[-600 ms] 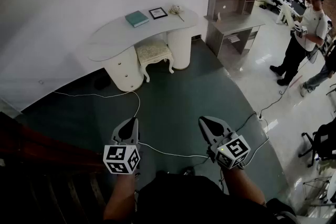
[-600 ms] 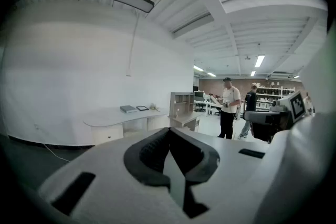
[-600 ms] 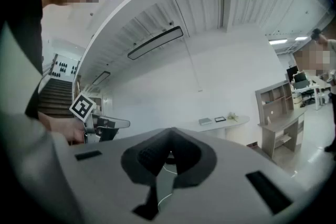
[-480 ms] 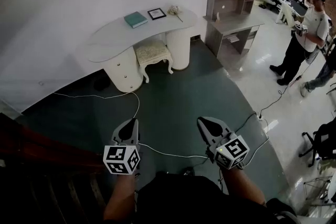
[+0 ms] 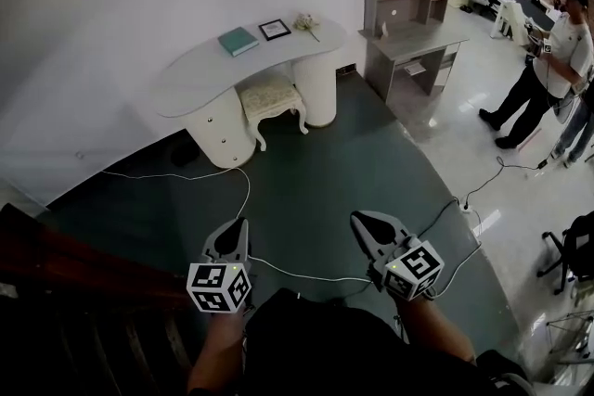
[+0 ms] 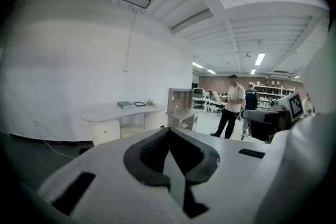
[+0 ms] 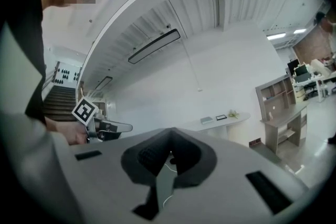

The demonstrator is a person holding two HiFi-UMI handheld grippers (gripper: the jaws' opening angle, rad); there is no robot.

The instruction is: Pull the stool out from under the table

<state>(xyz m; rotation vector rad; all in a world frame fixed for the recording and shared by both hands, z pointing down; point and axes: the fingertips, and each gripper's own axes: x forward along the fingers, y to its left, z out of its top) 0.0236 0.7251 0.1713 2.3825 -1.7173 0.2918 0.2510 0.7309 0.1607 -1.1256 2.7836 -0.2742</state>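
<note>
Far ahead of both tools, well apart: stool (image 5: 271, 93) tucked under table (image 5: 200, 70). Left gripper (image 5: 238, 225) and right gripper (image 5: 358, 219) closed tight, empty. Best bet: close in, step over cable (image 5: 246, 185), open jaws, take seat edge, draw straight back. Stool's rear legs hidden under table

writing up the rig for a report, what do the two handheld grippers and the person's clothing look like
The left gripper and right gripper are light grey, tapering to pointed jaws with dark ribbed inner faces. Each carries a white cube with black square markers at its rear. The person wears a dark top.
</note>
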